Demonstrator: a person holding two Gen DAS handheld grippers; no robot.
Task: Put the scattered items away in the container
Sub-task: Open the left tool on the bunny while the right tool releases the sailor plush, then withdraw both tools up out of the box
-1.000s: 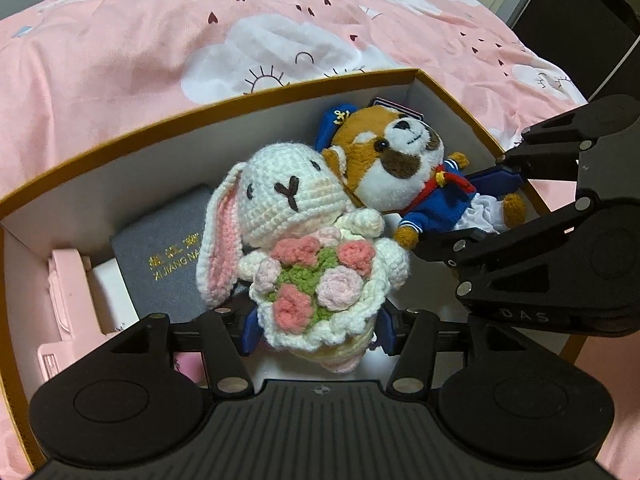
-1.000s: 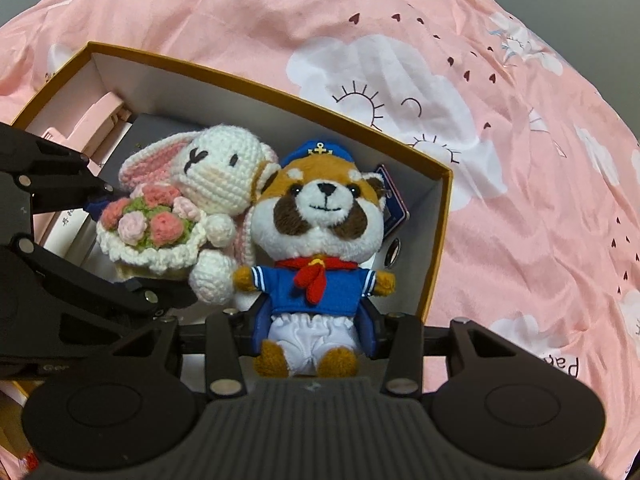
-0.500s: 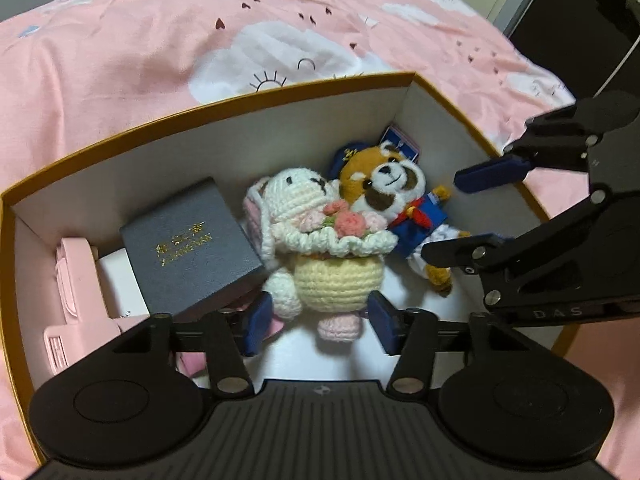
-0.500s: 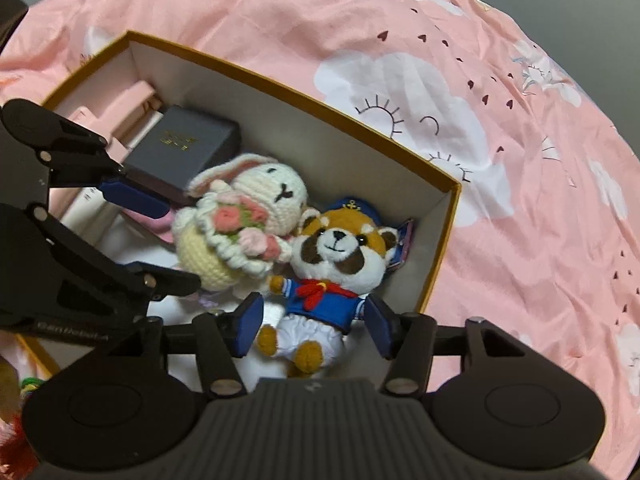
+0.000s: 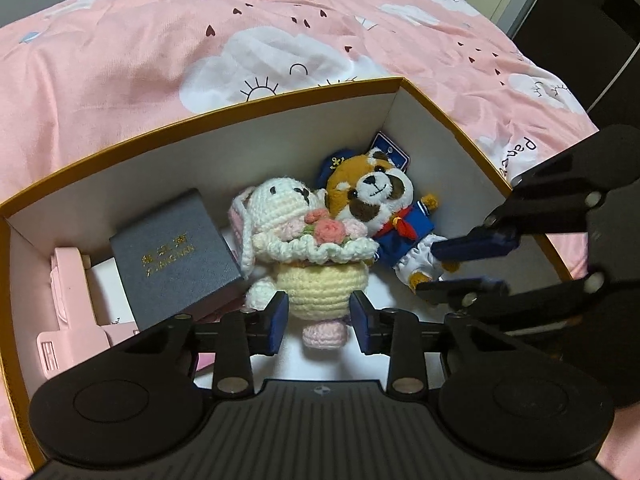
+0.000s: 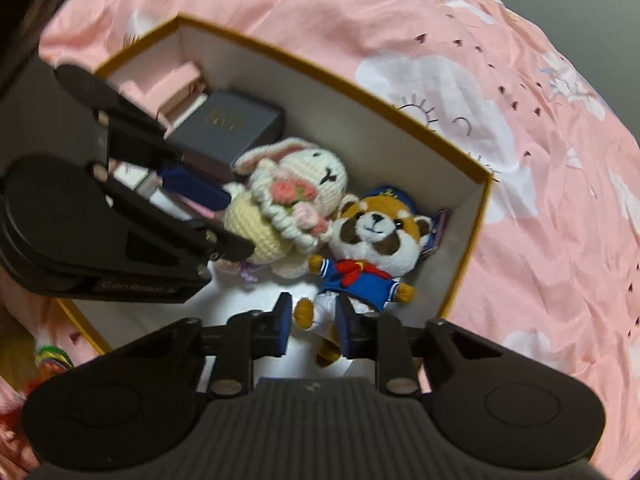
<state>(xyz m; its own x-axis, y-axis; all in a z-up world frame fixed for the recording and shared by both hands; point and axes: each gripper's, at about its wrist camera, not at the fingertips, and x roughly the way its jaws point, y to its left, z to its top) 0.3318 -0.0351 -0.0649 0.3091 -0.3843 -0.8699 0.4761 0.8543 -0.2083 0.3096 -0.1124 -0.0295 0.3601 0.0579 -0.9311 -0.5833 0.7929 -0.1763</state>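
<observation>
The orange-rimmed box stands on the pink bedspread. A crocheted white bunny with a flower bouquet lies on its back inside. A red panda plush in a sailor suit lies right beside it. My left gripper hovers over the bunny's lower body, its jaws closing, pads not pressing on it. My right gripper hovers over the panda's legs. Its jaws are closing too, with the legs showing between the fingers and no grip visible.
A dark grey case with gold lettering and a pink item fill the box's left end. The pink bedspread surrounds the box. Something colourful lies outside it. Dark furniture stands at the back right.
A second ago each gripper held its toy upright over the box. Both let go, and the toys now lie in the box. Both pairs of jaws have narrowed, and the right view has rolled.
</observation>
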